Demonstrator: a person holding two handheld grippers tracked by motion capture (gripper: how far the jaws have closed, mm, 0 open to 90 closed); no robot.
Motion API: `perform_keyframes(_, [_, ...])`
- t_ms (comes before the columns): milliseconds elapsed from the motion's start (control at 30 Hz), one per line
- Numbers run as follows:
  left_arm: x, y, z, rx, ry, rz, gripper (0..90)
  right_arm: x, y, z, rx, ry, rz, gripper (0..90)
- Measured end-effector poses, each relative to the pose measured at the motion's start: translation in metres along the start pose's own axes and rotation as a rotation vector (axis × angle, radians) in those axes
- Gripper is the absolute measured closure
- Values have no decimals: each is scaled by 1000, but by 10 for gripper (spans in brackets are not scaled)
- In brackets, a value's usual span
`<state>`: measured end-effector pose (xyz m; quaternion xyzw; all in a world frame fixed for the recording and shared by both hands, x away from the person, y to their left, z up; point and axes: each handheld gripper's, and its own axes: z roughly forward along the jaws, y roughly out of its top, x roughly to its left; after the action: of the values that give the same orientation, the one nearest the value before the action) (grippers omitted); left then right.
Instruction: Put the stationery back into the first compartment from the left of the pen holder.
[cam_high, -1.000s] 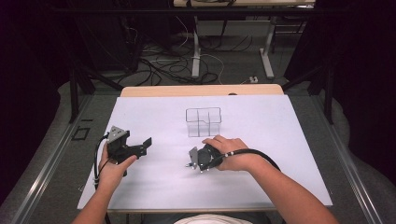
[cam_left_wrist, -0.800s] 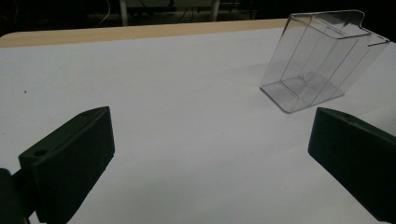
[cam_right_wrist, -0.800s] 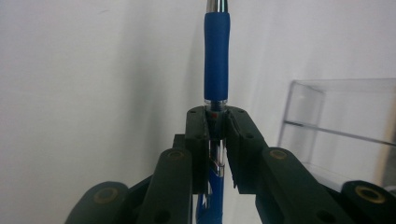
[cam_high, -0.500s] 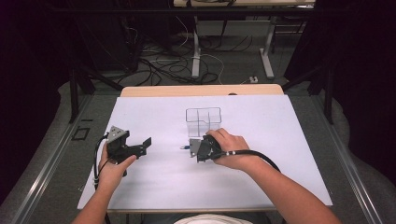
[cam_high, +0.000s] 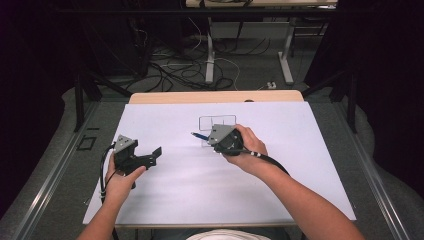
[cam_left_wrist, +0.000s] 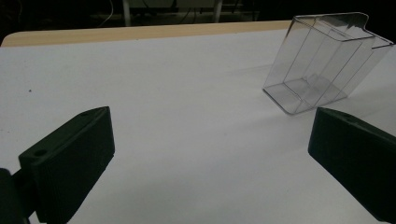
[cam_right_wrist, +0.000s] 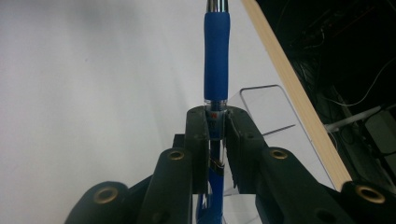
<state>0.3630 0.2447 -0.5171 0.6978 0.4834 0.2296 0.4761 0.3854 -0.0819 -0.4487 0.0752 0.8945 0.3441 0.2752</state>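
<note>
The right gripper (cam_right_wrist: 217, 126) pinches a blue plastic pen with a rubber grip sleeve (cam_right_wrist: 216, 60) by its barrel, lifted off the white tabletop (cam_high: 200, 190) just near of the clear plastic divided holder (cam_high: 217, 122), likely so it can drop in. The left gripper (cam_high: 150, 156) hovers spread and empty at the near left, out of the way.
</note>
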Motion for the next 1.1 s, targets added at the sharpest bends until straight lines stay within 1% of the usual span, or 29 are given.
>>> perform_keyframes(67, [0, 0, 0, 4, -2, 0, 5, -5, 1, -1, -23, -5, 37, 796])
perform_keyframes(100, [0, 0, 0, 5, -2, 2, 5, -6, 1, -2, -35, 2, 50, 796])
perform_keyframes(200, [-1, 0, 0, 5, -1, 4, 4, -13, 2, -2, -58, -3, 98, 796])
perform_keyframes(467, [0, -1, 1, 7, 5, 5, 4, -30, 7, -4, -154, -17, 240, 796])
perform_keyframes(633, [-1, -1, 1, 11, 2, 10, 4, -40, 10, -3, -189, -26, 311, 796])
perform_keyframes(667, [-1, -1, 2, 11, 2, 11, 4, -42, 10, -2, -208, -35, 328, 796])
perform_keyframes(733, [-1, -1, 2, 11, 2, 12, 4, -45, 11, -1, -226, -43, 351, 796])
perform_keyframes(800, [0, -1, 2, 11, 3, 13, 4, -49, 12, 1, -251, -55, 384, 796])
perform_keyframes(900, [0, -1, 1, 9, 5, 14, 4, -53, 12, 3, -284, -75, 418, 796])
perform_keyframes(1000, [0, -1, 1, 9, 6, 15, 4, -57, 12, 6, -315, -100, 459, 795])
perform_keyframes(1100, [0, -1, 1, 10, 6, 14, 4, -61, 10, 9, -335, -110, 495, 795])
